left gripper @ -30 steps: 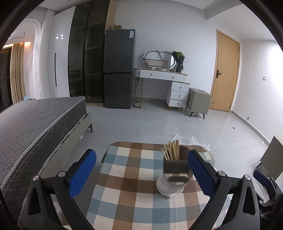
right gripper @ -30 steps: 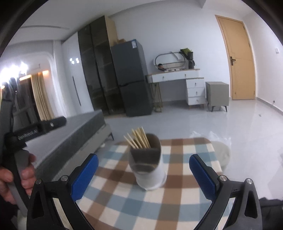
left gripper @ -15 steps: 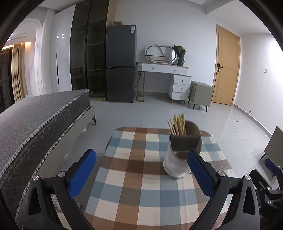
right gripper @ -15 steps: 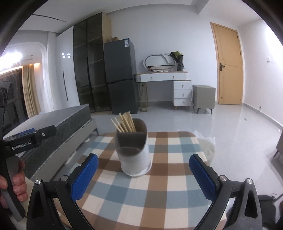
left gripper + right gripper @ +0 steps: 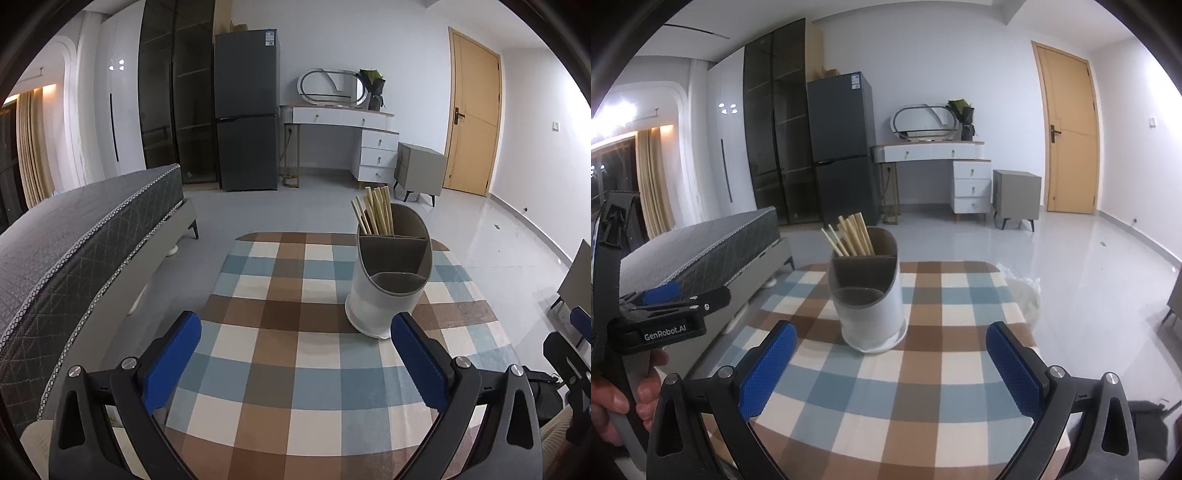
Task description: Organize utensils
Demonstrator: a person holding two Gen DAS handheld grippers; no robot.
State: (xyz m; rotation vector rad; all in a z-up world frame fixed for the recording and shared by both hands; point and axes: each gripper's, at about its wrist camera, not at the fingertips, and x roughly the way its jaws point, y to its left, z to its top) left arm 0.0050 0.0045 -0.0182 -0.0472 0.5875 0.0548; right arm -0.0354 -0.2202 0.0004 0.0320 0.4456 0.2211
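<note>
A white utensil holder with grey inner compartments stands on the checked tablecloth; it also shows in the right wrist view. Several wooden chopsticks stand in its far compartment, also visible in the right wrist view. The two nearer compartments look empty. My left gripper is open and empty, with the holder just beyond its right finger. My right gripper is open and empty, a little short of the holder. The left gripper also shows at the left edge of the right wrist view.
A grey bed runs along the left of the table. Beyond are a dark fridge, a white dressing table, a grey cabinet and a wooden door. A crumpled plastic bag lies past the table's far right edge.
Both grippers have drawn back and up from the holder, so more of the tablecloth shows in front of it. Both stay open and empty.
</note>
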